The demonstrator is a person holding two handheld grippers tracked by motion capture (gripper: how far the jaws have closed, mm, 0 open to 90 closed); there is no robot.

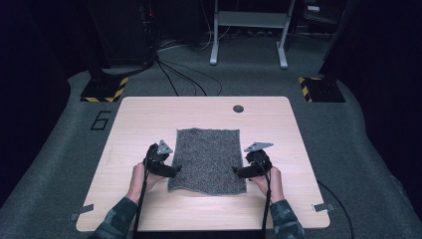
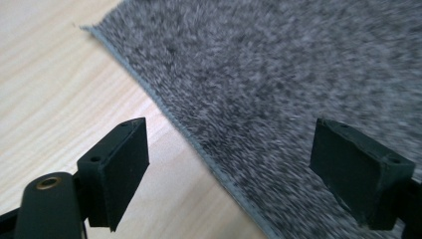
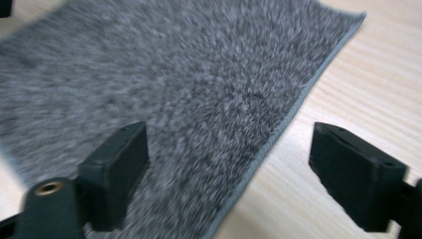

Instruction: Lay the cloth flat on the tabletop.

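A grey fuzzy cloth [image 1: 208,159] lies flat in the middle of the wooden table [image 1: 139,119]. My left gripper [image 1: 175,170] sits at the cloth's left edge near the front, jaws wide open and straddling the hemmed edge [image 2: 199,144], one over bare wood, the other over the pile. My right gripper [image 1: 236,172] mirrors it at the cloth's right edge [image 3: 278,129], also open with nothing between its jaws. The cloth [image 2: 278,74] [image 3: 164,74] is blurred in both gripper views.
A small dark round hole [image 1: 238,108] marks the table's far side. Beyond the table, on grey carpet, stand a white frame [image 1: 249,30], cables and two black bases with yellow-black stripes [image 1: 104,88]. Bare wood lies around the cloth.
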